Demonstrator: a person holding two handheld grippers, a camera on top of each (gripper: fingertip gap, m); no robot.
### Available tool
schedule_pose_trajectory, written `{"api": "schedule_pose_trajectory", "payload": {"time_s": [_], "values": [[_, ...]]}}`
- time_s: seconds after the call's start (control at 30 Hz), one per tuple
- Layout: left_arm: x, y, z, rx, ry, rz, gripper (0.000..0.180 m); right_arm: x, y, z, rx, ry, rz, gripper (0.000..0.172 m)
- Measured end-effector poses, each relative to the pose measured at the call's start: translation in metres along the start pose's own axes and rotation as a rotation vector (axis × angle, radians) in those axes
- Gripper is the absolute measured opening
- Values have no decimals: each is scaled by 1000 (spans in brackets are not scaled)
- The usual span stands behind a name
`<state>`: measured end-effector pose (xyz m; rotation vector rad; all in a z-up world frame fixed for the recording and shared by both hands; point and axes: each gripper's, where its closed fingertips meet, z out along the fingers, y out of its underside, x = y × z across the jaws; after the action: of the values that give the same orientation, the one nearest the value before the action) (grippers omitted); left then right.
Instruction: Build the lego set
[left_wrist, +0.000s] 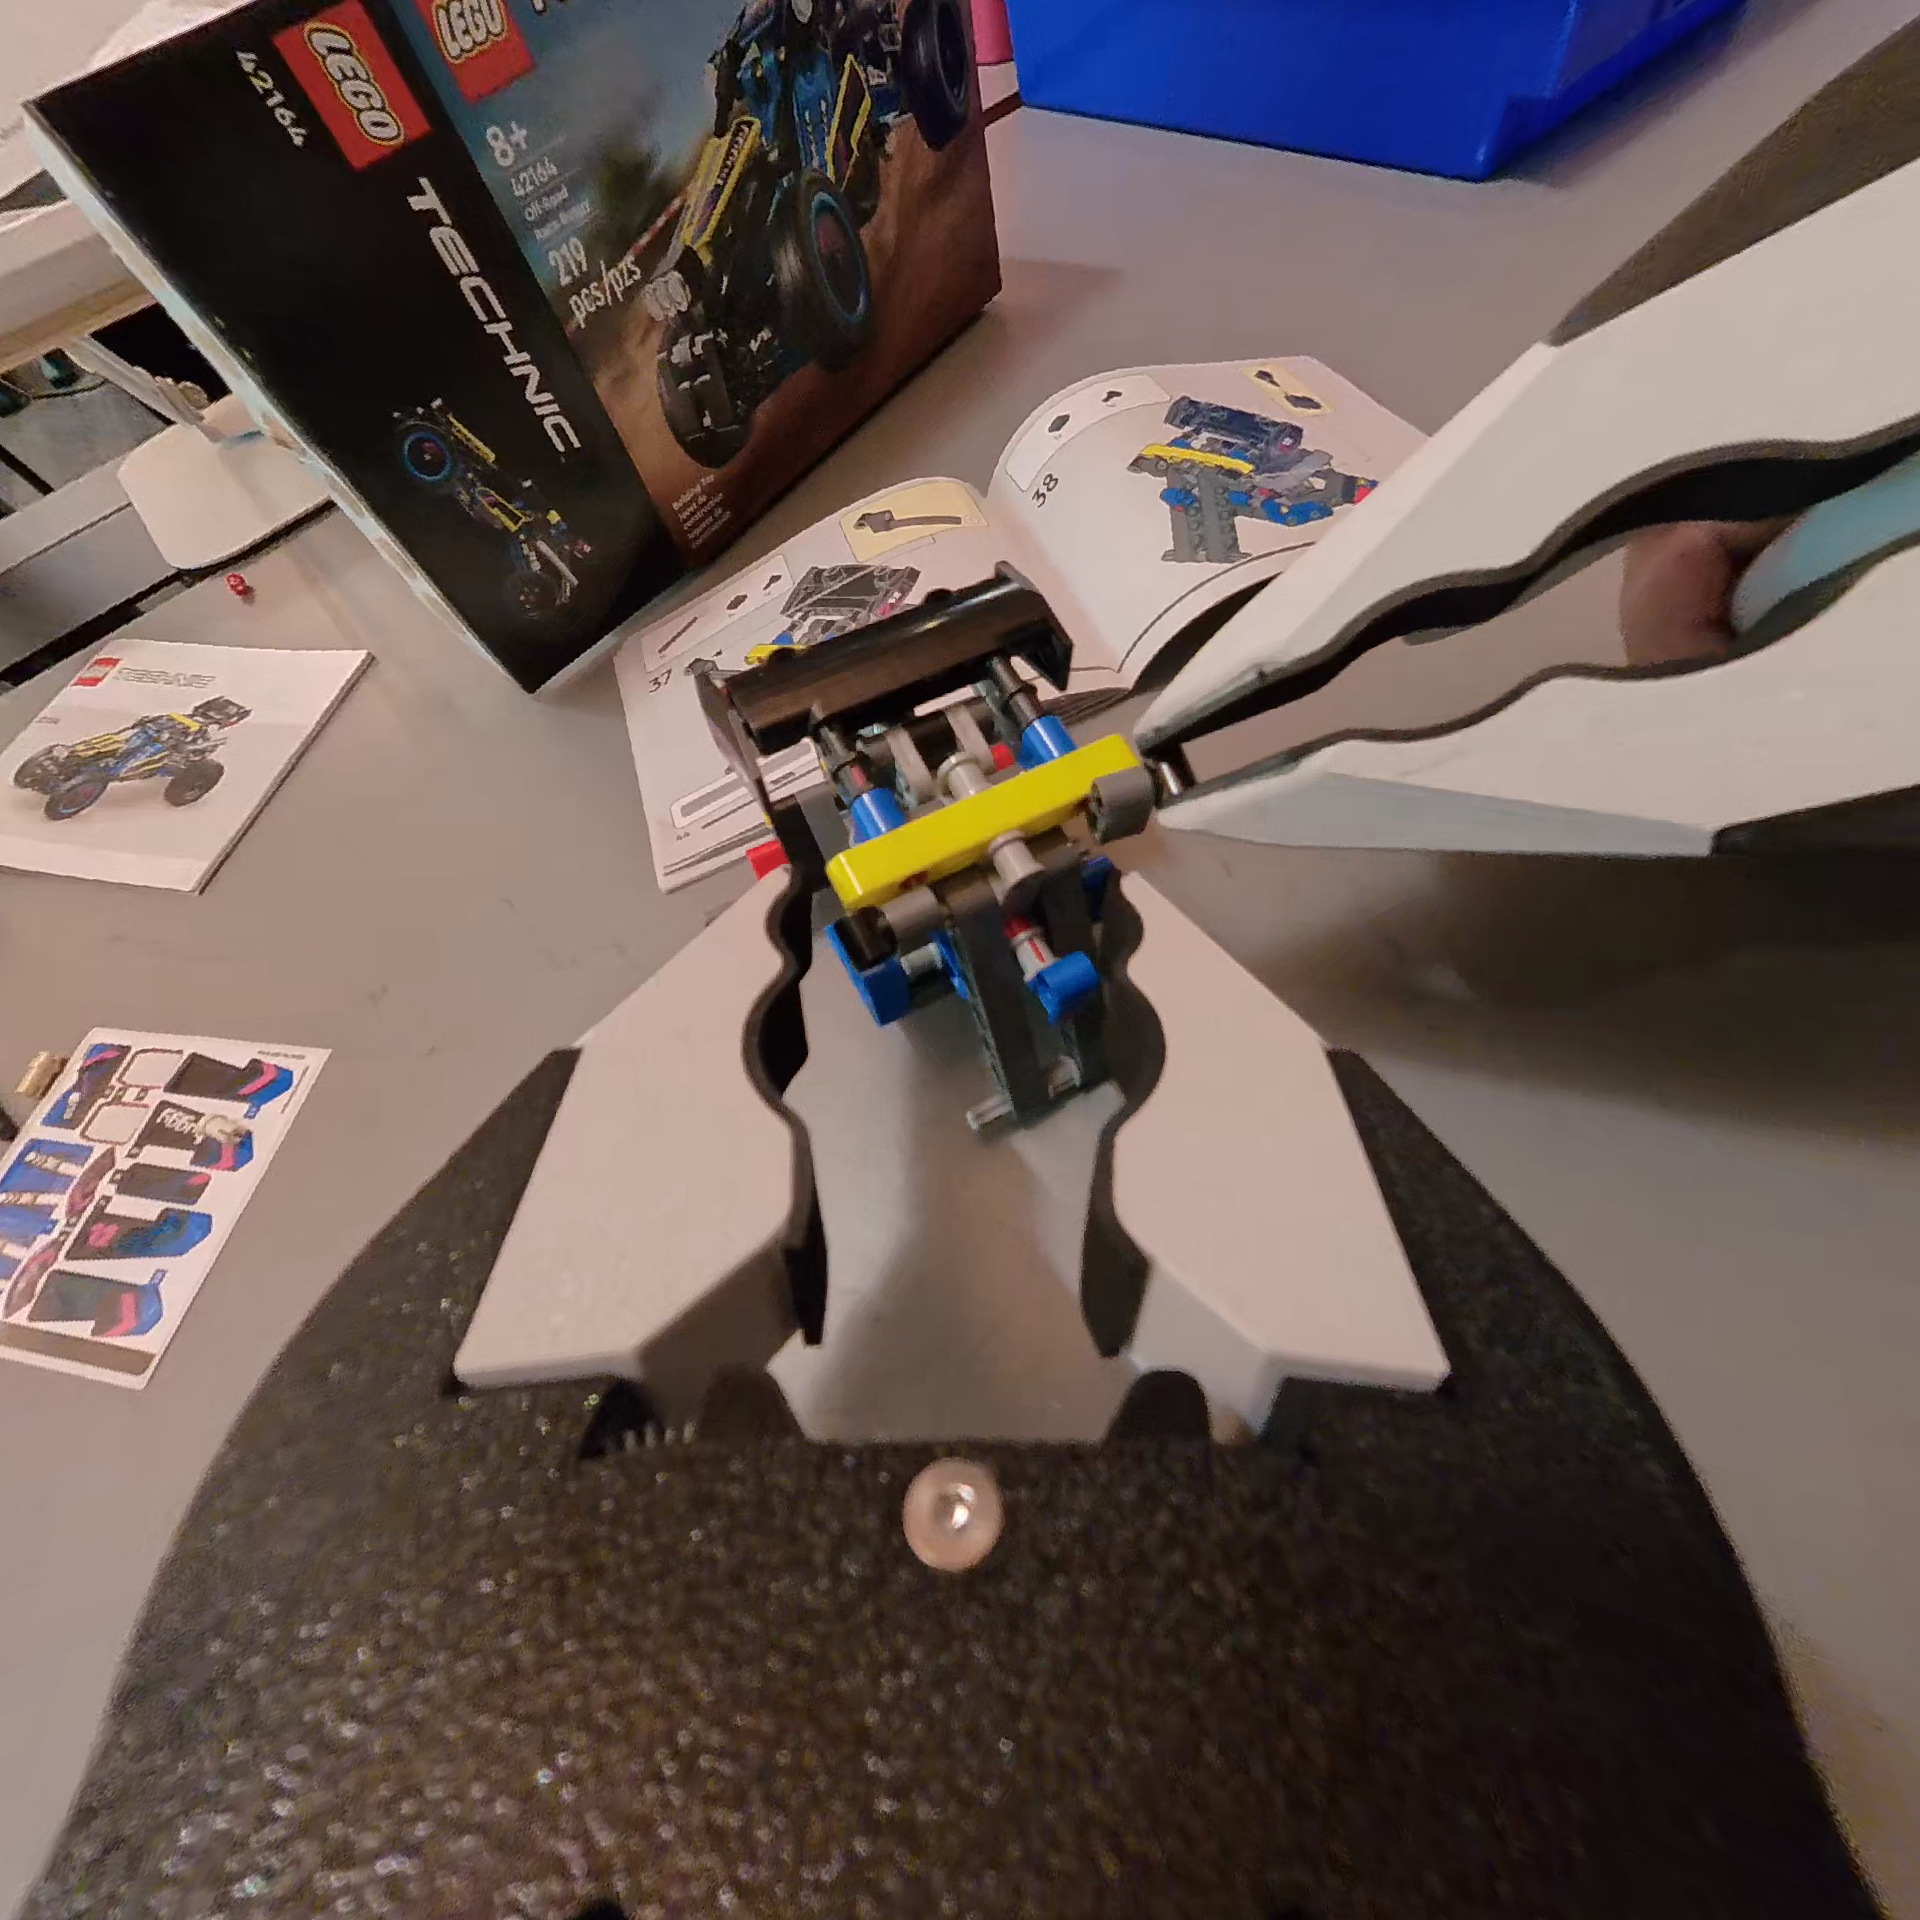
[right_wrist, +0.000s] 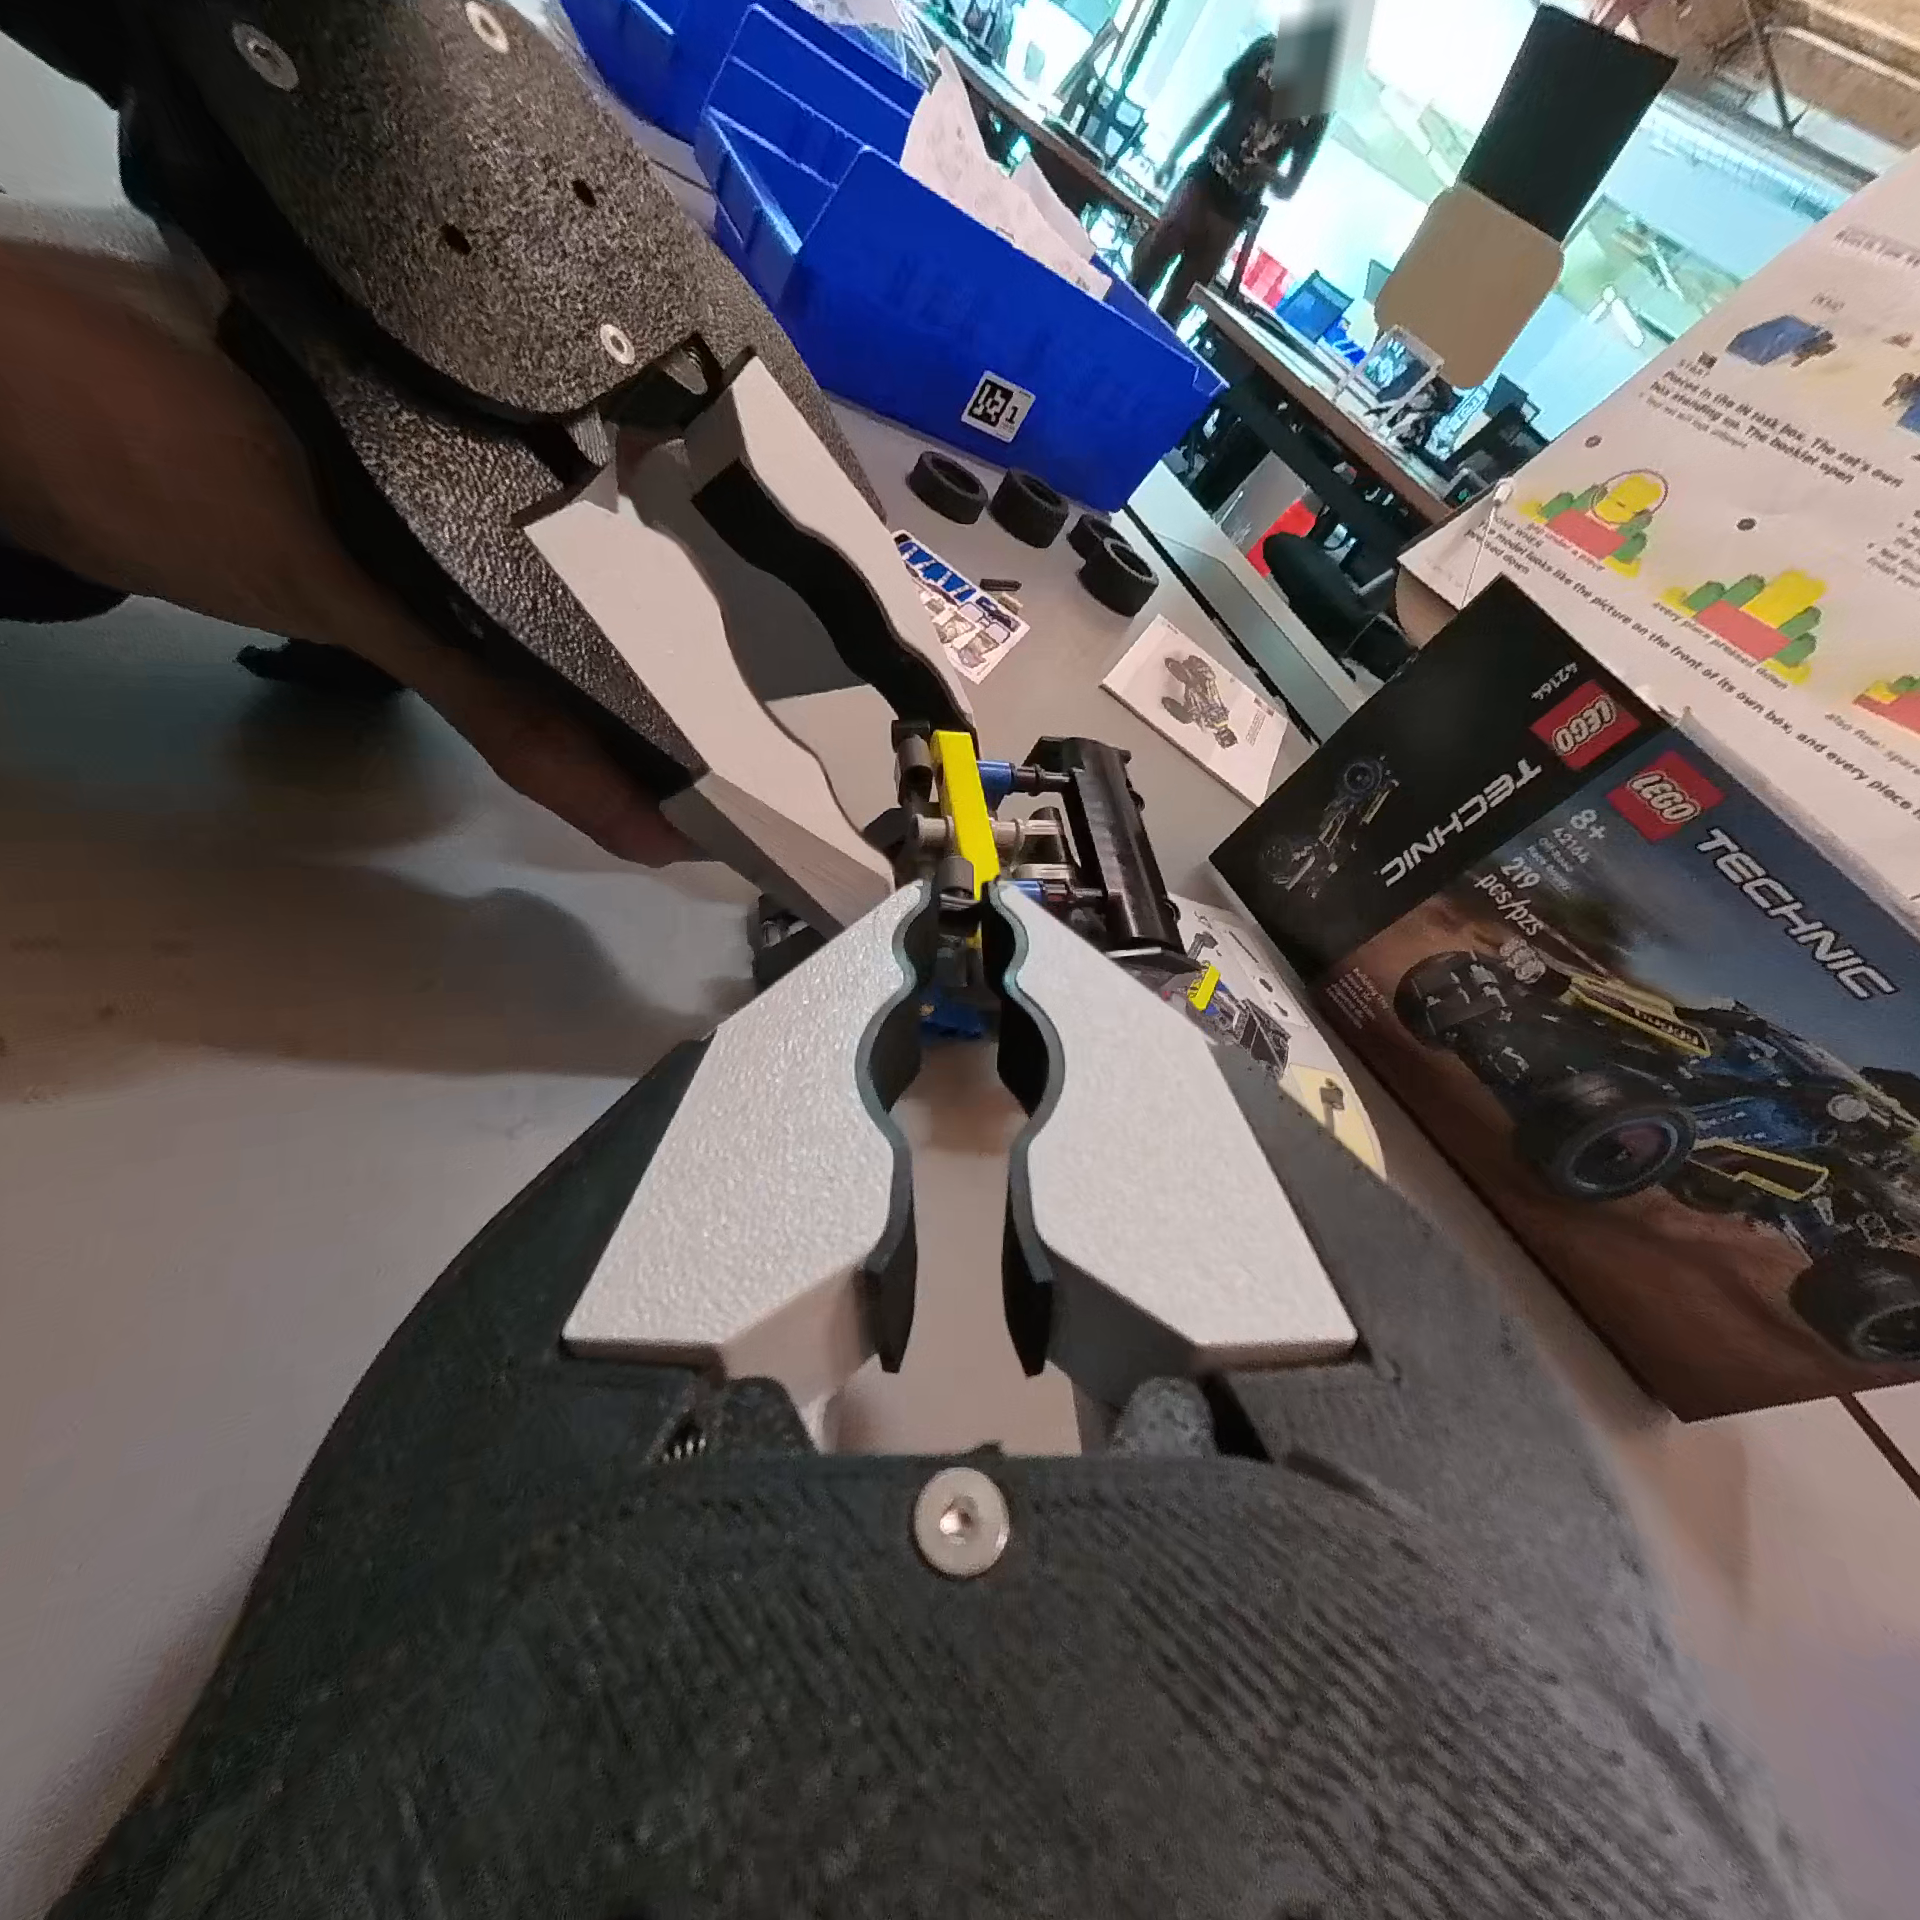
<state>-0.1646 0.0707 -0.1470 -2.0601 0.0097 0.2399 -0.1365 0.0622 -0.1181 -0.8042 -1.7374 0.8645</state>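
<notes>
- Grey desk (left_wrist: 436, 935) in a workshop, with blue bins (right_wrist: 977, 322) at the far edge and further benches behind.
- Left gripper (left_wrist: 951, 914): jaws apart at model width, clamped on the brick model (left_wrist: 935, 821). Its dark pads press the blue and dark-grey chassis on both flanks.
- Right gripper (right_wrist: 961, 914): jaws nearly together, tips pinched on a small dark pin (left_wrist: 1169, 774) at the end of the yellow beam (left_wrist: 977, 821). The pin sits beside a grey connector at that beam end.
- Model location: held just above the open instruction booklet (left_wrist: 1091, 488), near the middle of the desk. Whether it touches the page cannot be told.
- Orientation: the chassis' long axis runs along the left fingers, black end panel (left_wrist: 894, 655) leading away from that gripper. The yellow beam lies crosswise, its pinned end toward the right gripper.
- Handling judgement: any force on the pin is best kept in line with its hole and square to the chassis, with the left clamp steady to resist twisting.
- Surroundings: product box (left_wrist: 499, 312) standing behind the booklet, a second booklet (left_wrist: 177, 758) and sticker sheet (left_wrist: 145, 1195) toward the left edge, and four black tyres (right_wrist: 1029, 509) near the bins.
</notes>
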Motion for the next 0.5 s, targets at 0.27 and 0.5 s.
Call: {"api": "schedule_pose_trajectory", "payload": {"time_s": [0.27,0.5], "values": [[-2,0,3,-14,-23,-29,57,-1,5,4,-13,10,-36,5],[-4,0,6,-26,-71,-3,48,2,5,7,-13,11,-4,4]]}}
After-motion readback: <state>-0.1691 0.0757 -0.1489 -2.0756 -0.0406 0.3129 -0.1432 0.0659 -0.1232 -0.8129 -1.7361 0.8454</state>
